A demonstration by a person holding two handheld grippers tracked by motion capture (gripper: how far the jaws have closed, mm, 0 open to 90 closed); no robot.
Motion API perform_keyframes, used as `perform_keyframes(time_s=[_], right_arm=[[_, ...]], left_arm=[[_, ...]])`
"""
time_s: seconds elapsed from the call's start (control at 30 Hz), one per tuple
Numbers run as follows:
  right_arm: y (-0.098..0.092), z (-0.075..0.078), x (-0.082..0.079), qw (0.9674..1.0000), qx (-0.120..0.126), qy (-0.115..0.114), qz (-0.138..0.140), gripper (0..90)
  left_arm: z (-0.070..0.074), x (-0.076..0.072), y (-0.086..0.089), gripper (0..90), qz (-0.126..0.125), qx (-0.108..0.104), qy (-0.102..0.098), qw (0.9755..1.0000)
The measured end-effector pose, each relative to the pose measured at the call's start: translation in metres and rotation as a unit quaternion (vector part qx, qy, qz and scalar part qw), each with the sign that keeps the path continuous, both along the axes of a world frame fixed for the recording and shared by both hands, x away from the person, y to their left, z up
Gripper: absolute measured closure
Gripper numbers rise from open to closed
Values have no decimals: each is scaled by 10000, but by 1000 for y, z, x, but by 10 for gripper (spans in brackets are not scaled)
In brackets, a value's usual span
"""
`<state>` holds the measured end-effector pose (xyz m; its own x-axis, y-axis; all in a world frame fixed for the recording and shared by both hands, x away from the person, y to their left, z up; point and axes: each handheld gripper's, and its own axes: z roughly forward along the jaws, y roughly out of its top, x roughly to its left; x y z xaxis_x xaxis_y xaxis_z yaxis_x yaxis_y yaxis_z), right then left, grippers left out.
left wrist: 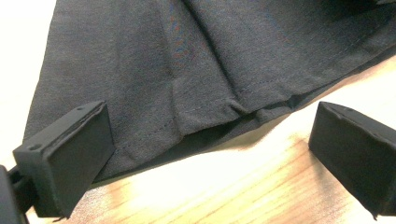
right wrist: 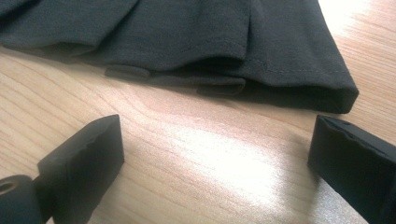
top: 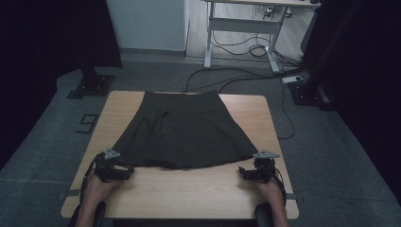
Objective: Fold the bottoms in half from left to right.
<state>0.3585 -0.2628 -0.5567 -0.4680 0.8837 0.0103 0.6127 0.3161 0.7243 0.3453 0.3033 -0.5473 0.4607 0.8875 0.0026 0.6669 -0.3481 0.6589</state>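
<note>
A: Forearms enter at 6 o'clock; the left gripper and right gripper rest on the wooden table. Jaw state?

B: Both stand wide apart, holding nothing.

A: Location of the dark pleated skirt?

B: Flat at table centre, waistband toward 12 o'clock, hem corners just beside each gripper.

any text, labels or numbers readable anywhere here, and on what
None can be read. The dark skirt shows no label or print, and neither do the wooden table or either gripper. A dark mark on the floor left of the table is too small to read.
</note>
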Motion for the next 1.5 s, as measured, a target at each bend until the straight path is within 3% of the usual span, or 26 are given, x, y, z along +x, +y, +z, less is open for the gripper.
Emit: perform_keyframes(time_s=[0.67,0.8,0.87,1.0,1.2,1.37,1.5], right_arm=[[1,0,1,10000,-21,37,31,0],[3,2,2,9999,-70,155,2,22],[3,8,1,9999,-51,163,12,63],[6,20,4,9998,98,88,153,63],[17,38,19,9988,414,3,251,79],[35,50,44,9985,394,-50,374,96],[53,53,68,9985,324,-56,446,101]], left_arm=[[0,3,-2,0,21,-19,15,10000],[3,4,-2,6,73,-23,94,9999],[10,5,-1,15,54,22,-10,10000],[21,8,-2,55,-25,-14,-161,9999],[37,28,-1,106,-80,-199,-272,9994],[42,55,-5,151,-114,-271,-271,9992],[43,77,-10,154,-133,-206,-303,9992]])
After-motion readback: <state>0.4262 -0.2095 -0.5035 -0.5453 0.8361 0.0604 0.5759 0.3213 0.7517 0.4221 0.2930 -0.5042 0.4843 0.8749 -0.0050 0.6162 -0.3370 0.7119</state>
